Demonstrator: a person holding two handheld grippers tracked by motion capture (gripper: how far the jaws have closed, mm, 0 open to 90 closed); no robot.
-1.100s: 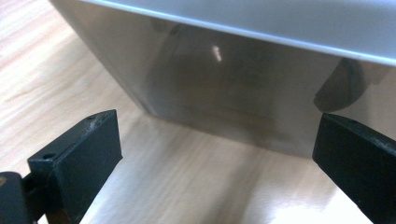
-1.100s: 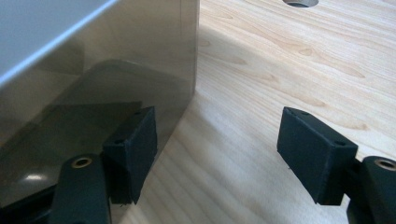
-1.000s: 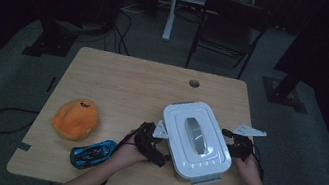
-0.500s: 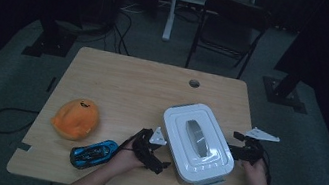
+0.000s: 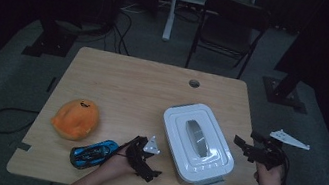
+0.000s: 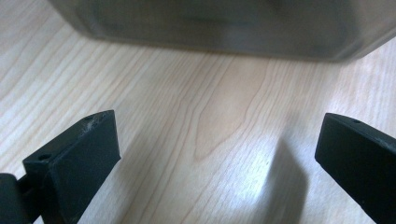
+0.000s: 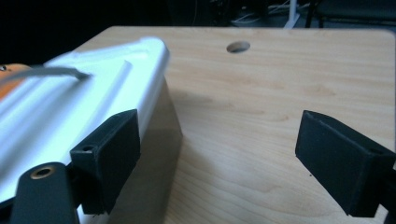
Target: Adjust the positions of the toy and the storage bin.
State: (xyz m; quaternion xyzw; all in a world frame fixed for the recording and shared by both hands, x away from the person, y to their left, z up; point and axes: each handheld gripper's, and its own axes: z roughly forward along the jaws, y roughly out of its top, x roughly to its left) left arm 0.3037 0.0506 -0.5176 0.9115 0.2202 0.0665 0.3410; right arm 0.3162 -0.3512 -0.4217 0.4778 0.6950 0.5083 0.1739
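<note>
White lidded storage box (image 5: 197, 144) sits at the table's five o'clock, long axis eleven-to-five, between left gripper (image 5: 144, 162) at its eight o'clock, nearer, and right gripper (image 5: 255, 149) at three, both jaws apart, empty.

- The right hand-held gripper (image 5: 250, 148) is off the box (image 5: 197, 143) now, out past the counter (image 5: 128, 86) edge, jaws just opened, nothing between them.
- The left hand-held gripper (image 5: 152, 166) sits nearer the front edge.
</note>
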